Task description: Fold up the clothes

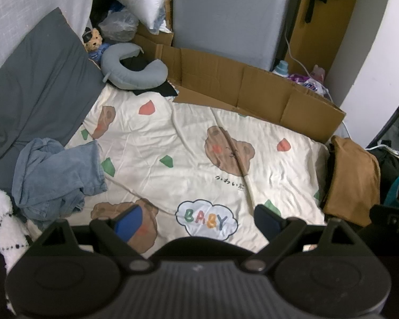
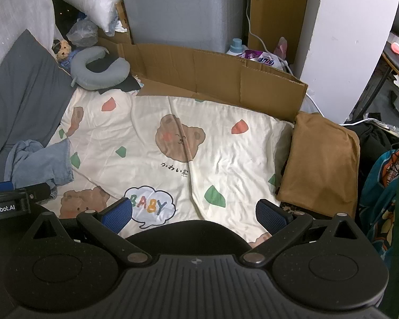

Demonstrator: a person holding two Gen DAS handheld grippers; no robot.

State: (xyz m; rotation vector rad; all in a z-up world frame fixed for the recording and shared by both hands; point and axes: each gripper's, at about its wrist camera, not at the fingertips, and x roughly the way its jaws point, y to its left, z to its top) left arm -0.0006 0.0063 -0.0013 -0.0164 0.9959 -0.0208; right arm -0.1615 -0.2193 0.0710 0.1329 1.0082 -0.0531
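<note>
Denim jeans (image 1: 55, 175) crumpled at bedsheet (image 1: 188, 143) left edge, no clear axis; both hand-held grippers (image 1: 196, 220) (image 2: 194, 212) released.

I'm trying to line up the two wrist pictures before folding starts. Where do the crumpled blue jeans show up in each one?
Left wrist view: the jeans lie in a heap at the left, on the bed's edge beside the grey pillow.
Right wrist view: the jeans sit at the far left, just above the other gripper's body.
Shared landmark: the "BABY" cloud print on the bedsheet, low and central in both.
</note>
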